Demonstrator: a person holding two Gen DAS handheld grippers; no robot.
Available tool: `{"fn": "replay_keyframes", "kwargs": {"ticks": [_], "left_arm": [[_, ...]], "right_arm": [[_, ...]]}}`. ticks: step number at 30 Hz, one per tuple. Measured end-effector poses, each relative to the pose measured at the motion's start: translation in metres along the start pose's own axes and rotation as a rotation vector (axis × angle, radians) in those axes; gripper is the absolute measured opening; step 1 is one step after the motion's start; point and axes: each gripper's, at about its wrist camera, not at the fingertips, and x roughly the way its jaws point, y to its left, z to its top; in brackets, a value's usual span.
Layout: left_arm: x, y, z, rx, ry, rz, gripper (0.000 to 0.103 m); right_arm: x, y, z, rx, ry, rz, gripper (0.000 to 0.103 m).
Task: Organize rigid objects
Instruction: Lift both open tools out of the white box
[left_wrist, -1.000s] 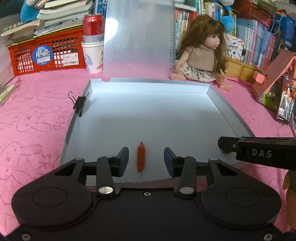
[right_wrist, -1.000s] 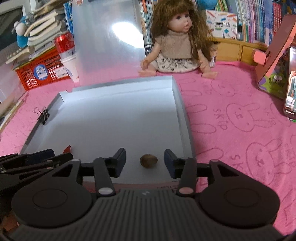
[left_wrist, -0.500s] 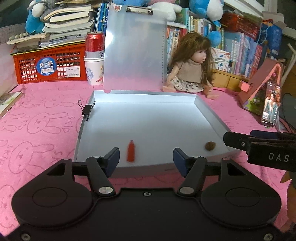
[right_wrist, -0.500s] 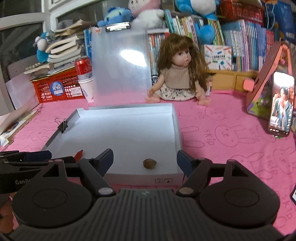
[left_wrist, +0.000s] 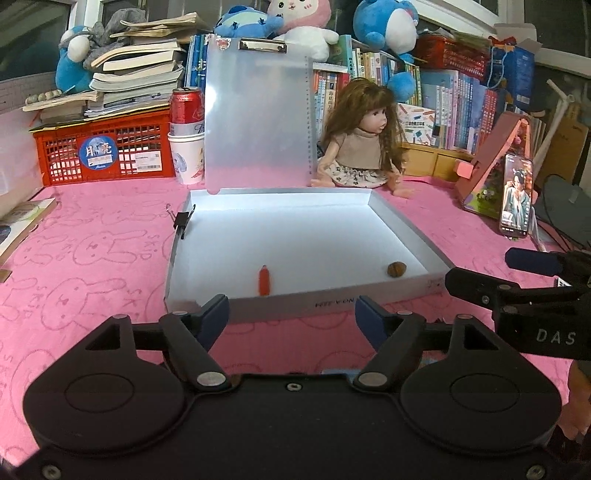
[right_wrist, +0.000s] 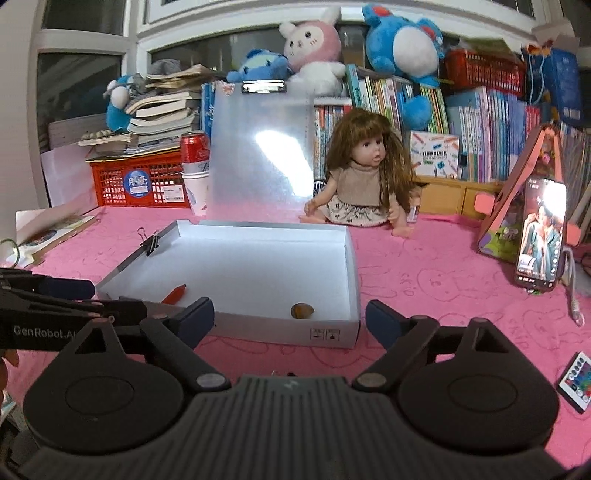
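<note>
Two small things are seen lying inside the shallow white box (left_wrist: 402, 229): a red pen-like piece (left_wrist: 263, 280) and a brown nut (left_wrist: 396, 268). Both rest on the box floor near its front wall, well apart from each other. Judged from this, two placements are done — nothing else loose and small is seen on the pink cloth (left_wrist: 92, 258) in front of the jaws, so little or nothing may be left, though this cannot be confirmed.

Left gripper (left_wrist: 291, 314): jaws released and opening, nothing between them. The red piece lies beyond the jaws, past the box's front wall and slightly toward the left finger. The nut lies beyond and outside the right finger.

Right gripper (right_wrist: 290, 317): jaws wide and opening, nothing held. The nut (right_wrist: 302, 310) lies just beyond the jaw gap, close to centre, behind the front wall of the box (right_wrist: 258, 328). The red piece (right_wrist: 175, 293) lies beyond the left finger, partly hidden by it.

View differences:
- The left view shows the right gripper (left_wrist: 480, 282) at its right edge; the right view shows the left gripper (right_wrist: 110, 304) at its left edge.
- Only the right view shows a remote (right_wrist: 576, 382) on the cloth, far outside the right finger.
- The full length of the red piece is shown in the left view only — the right view gives a slanted, clipped look.
- A binder clip (left_wrist: 181, 221) on the box's left wall appears in both views.
</note>
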Motion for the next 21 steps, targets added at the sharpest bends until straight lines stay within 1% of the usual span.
{"fn": "replay_keyframes", "kwargs": {"ticks": [7, 16, 21], "left_arm": [[-0.010, 0.000, -0.022, -0.002, 0.002, 0.012, 0.075], [-0.015, -0.001, -0.046, 0.004, 0.015, 0.023, 0.075], [-0.017, -0.003, -0.056, 0.022, 0.022, 0.032, 0.071]], "right_arm": [[-0.019, 0.006, -0.021, -0.042, -0.048, -0.005, 0.099], [-0.031, 0.006, -0.050, -0.037, -0.063, -0.027, 0.099], [-0.031, 0.002, -0.061, -0.019, -0.055, -0.030, 0.099]]}}
